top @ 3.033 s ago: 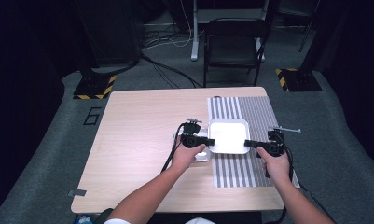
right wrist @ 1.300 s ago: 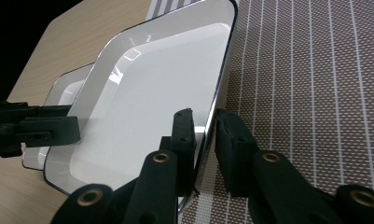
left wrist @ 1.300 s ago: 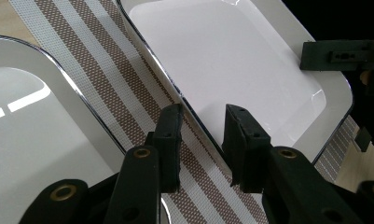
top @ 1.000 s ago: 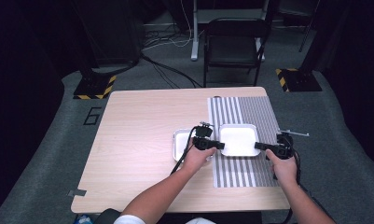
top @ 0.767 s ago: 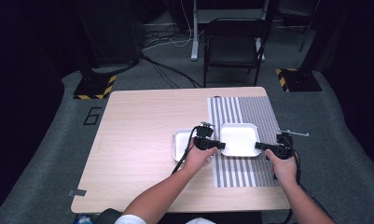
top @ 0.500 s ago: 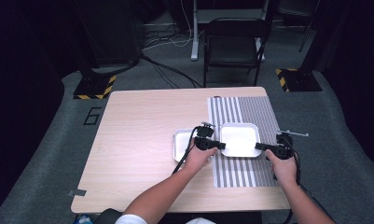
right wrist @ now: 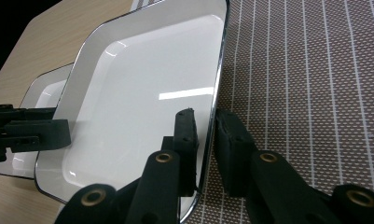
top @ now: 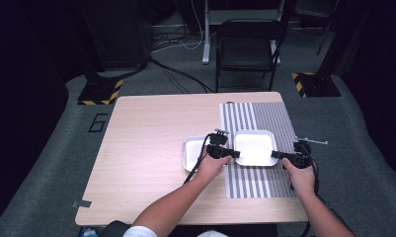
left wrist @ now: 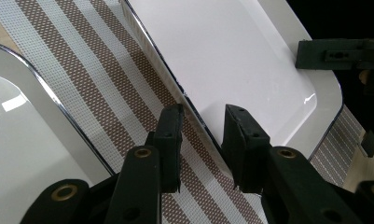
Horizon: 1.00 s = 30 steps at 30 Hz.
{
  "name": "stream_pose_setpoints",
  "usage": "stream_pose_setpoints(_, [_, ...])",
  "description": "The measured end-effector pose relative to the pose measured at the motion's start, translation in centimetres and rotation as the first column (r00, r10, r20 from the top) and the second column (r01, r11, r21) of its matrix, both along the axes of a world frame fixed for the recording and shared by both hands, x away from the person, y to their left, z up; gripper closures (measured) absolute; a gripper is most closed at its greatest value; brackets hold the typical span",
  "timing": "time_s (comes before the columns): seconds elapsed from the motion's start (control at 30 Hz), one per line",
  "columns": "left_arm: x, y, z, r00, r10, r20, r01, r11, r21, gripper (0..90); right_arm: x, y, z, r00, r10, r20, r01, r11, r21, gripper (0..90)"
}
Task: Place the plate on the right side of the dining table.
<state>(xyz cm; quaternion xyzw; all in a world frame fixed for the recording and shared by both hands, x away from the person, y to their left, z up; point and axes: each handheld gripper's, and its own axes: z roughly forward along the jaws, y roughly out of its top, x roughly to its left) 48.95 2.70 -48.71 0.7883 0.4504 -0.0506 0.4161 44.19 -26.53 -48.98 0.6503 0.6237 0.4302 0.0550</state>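
White square plate with a thin dark rim (top: 255, 146) sits on the brown-and-white striped woven placemat (top: 257, 177) at the right side of the light wood counter (top: 146, 143), held from both sides. Left gripper (top: 233, 154) has its jaws closed narrow on the plate's left edge; in the left gripper view (left wrist: 201, 140) the rim runs between the two black jaws, and that edge looks lifted a little off the mat, with striped weave visible under it. Right gripper (top: 277, 154) has its jaws closed narrow on the opposite edge; in the right gripper view (right wrist: 204, 140) one jaw sits over the plate's inner face, the other outside the rim over the mat. Whether the plate is fully clear of the mat on that side, can't tell. Second white square plate (top: 193, 154) lies flat just left of the held one, partly on the bare counter, its near edge at the mat's border; the two plates are close, not touching as far as the left gripper view (left wrist: 31, 140) shows. Left hand (top: 211, 165) and right hand (top: 300, 175) come in from the near edge. Black folding chair (top: 247, 47) stands beyond the counter on the grey carpet.
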Motion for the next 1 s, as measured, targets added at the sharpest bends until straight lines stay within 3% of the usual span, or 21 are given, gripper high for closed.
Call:
stream_pose_setpoints(0.57, [0.4, -0.5, -0.3, 0.9999, 0.005, -0.011, -0.005, 1.0000, -0.004, 68.2, 0.4, -0.3, -0.3, 1.0000, -0.007, -0.004, 0.007, 0.9999, -0.008, 79.2])
stream_pose_setpoints(1.0, [1.4, -1.5, -0.8, 0.9997, 0.008, -0.022, -0.007, 0.9998, 0.017, 68.7, 1.3, -0.9, -1.1, 0.9994, -0.028, -0.021, 0.028, 0.9993, -0.024, 79.4])
